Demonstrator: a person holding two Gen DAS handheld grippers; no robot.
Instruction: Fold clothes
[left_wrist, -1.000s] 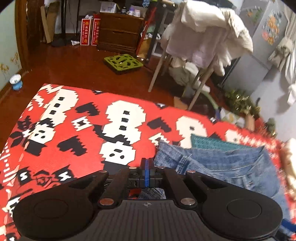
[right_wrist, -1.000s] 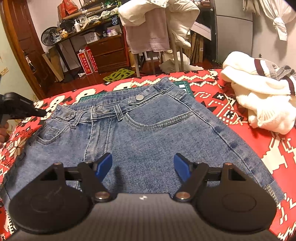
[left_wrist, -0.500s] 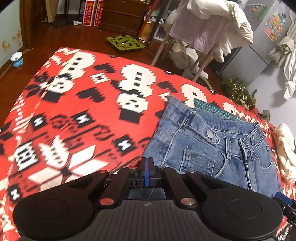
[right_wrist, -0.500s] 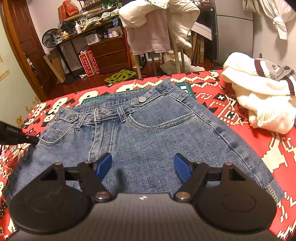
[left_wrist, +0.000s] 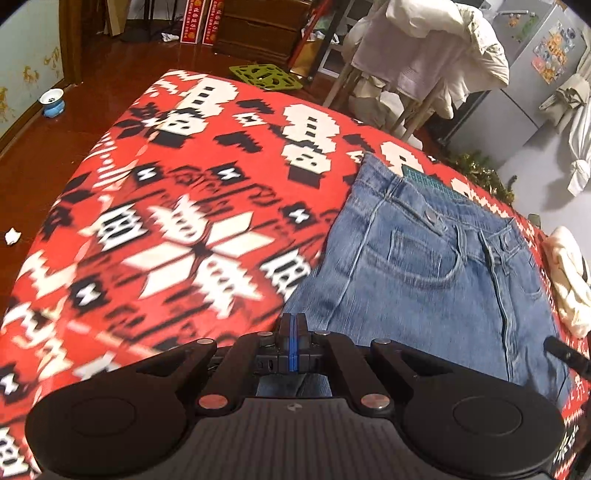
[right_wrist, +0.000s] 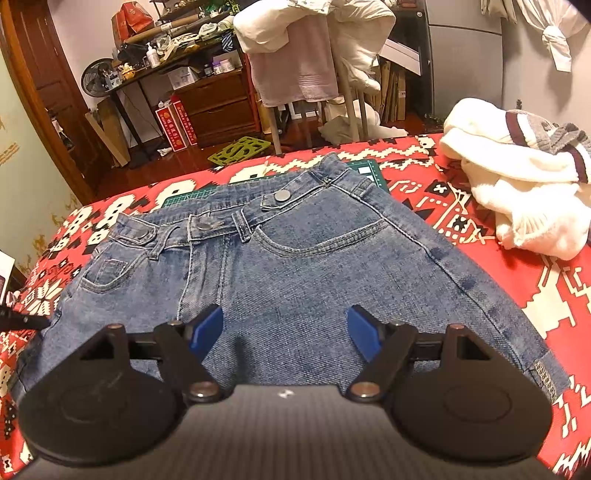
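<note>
Lying flat under spread right tongs (right_wrist: 286, 328): jeans (right_wrist: 295, 266).

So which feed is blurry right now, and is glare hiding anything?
Left wrist view: motion blur smears the red blanket, the jeans softer too. Right wrist view: jeans sharp, edges bent by fisheye. No glare on the cloth in either.

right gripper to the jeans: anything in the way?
Nothing visible. The right gripper is open right over the jeans, bare denim between its pads. The white sweater lies off to the right on the red blanket, apart from the jeans. The left gripper is shut at the jeans' left edge.
</note>
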